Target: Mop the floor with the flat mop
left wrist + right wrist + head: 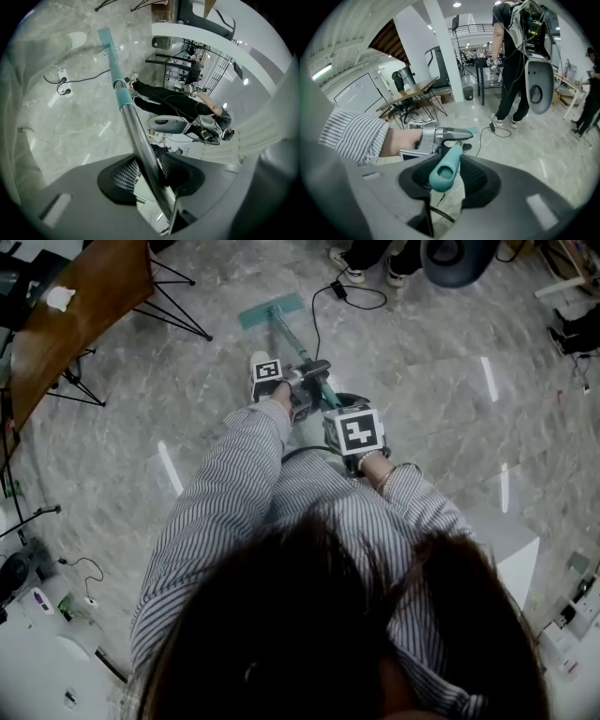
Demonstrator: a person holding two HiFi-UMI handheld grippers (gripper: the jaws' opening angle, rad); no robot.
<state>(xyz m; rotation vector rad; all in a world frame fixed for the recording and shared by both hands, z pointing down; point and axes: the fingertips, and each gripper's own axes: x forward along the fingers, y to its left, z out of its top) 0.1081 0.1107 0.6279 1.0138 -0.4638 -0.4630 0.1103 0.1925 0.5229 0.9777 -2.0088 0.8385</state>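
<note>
The flat mop has a teal head [271, 309] lying on the grey marble floor ahead of me, and its pole [292, 341] slants back toward my body. My left gripper [307, 382] is shut on the pole lower down. In the left gripper view the metal pole [140, 140] runs out between the jaws of the left gripper [151, 177] to the mop head [107, 37]. My right gripper [337, 409] is shut on the teal grip end [446, 168], which pokes out between the jaws of the right gripper [449, 180]. The left gripper [439, 138] shows just beyond it.
A wooden table [75, 306] on black legs stands at the far left. A black cable with an adapter [342, 292] lies on the floor beyond the mop head, by a standing person's feet [366, 263]. A white block [511, 549] sits at my right.
</note>
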